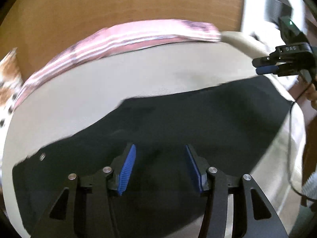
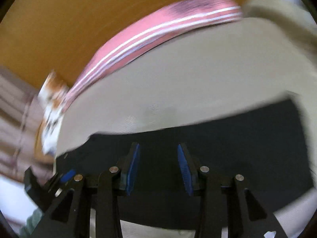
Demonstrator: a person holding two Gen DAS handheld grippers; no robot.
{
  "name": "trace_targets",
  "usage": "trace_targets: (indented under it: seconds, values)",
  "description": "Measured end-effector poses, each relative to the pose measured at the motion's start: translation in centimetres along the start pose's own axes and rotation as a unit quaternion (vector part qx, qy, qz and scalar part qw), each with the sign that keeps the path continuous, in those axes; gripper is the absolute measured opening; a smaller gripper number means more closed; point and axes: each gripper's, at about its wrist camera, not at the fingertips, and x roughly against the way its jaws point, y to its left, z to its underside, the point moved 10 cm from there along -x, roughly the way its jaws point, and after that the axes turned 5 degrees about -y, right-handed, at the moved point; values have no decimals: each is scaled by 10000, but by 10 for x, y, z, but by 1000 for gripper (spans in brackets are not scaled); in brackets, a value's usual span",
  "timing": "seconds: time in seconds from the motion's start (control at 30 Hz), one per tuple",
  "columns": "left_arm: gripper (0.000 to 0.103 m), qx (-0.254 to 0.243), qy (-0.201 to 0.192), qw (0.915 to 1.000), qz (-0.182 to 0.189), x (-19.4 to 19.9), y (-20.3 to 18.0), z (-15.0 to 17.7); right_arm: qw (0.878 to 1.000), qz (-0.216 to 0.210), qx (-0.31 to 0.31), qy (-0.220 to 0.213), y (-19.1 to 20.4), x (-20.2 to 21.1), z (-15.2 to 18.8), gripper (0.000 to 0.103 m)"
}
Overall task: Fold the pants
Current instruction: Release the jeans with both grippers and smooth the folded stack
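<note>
Black pants (image 1: 178,123) lie flat on a beige bed (image 1: 118,83), spread wide across the lower half of both wrist views. Both frames are motion-blurred. The long axis of the dark cloth runs side to side, its far edge slanting across the sheet. A small metal button (image 1: 42,156) sits near the left end in the left wrist view, so that end is likely the waist.

Left tool (image 1: 160,165): jaws stand roughly half open, blue pads apart, nothing between them, only cloth below. No grip.

Right tool (image 2: 158,166): jaws partly open, a bit narrower than the left, also empty. In the left wrist view it shows at the far right, off past the right end of the pants and over the sheet.

Key relation: pants lie directly under and ahead of both tools. Left tool is over the middle to left part, nearer the button end; right tool is nearer the opposite end. Looks like a fold was just let go or a new grab is being set up; I cannot tell which. Next grab likely takes one end each, folding along the long axis.

A pink striped blanket (image 1: 126,37) lies along the far edge of the bed, well clear of the pants.
</note>
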Motion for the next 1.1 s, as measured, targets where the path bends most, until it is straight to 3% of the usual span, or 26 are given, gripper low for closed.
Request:
trace_targets:
  seconds: [0.13, 0.27, 0.57, 0.6, 0.63, 0.73, 0.83, 0.93, 1.0, 1.07, 1.1]
  values:
    - [52, 339, 152, 9990, -254, -6, 37, 24, 9916, -710, 711, 814, 97, -79, -2, 38]
    - [52, 505, 343, 9978, -268, -14, 46, 45, 9783, -1026, 1054, 1460, 151, -136, 6, 38]
    - [52, 460, 252, 9983, -244, -6, 42, 68, 9538, -1433, 1008, 2442, 187, -204, 30, 40]
    - [52, 495, 256, 9982, -210, -7, 43, 67, 9510, -1541, 968, 2500, 191, -206, 31, 31]
    - [52, 537, 257, 9981, -176, -6, 44, 66, 9506, -1612, 980, 2464, 198, -208, 30, 14]
    - [52, 721, 227, 9971, -78, -4, 48, 65, 9592, -1577, 1039, 2103, 205, -206, 14, 11]
    - [52, 732, 213, 9971, -73, -4, 49, 66, 9639, -1377, 1085, 2006, 200, -214, 13, 9]
    - [52, 599, 219, 9978, -176, -4, 46, 68, 9700, -972, 1325, 1792, 192, -233, 16, 8]
    - [52, 514, 221, 9981, -244, -4, 45, 69, 9729, -983, 1259, 1674, 191, -234, 14, 9]
    - [52, 487, 246, 9982, -263, -4, 44, 68, 9744, -999, 1164, 1641, 189, -228, 10, 16]
    - [52, 485, 269, 9981, -260, -4, 44, 67, 9762, -984, 1141, 1560, 187, -222, 7, 25]
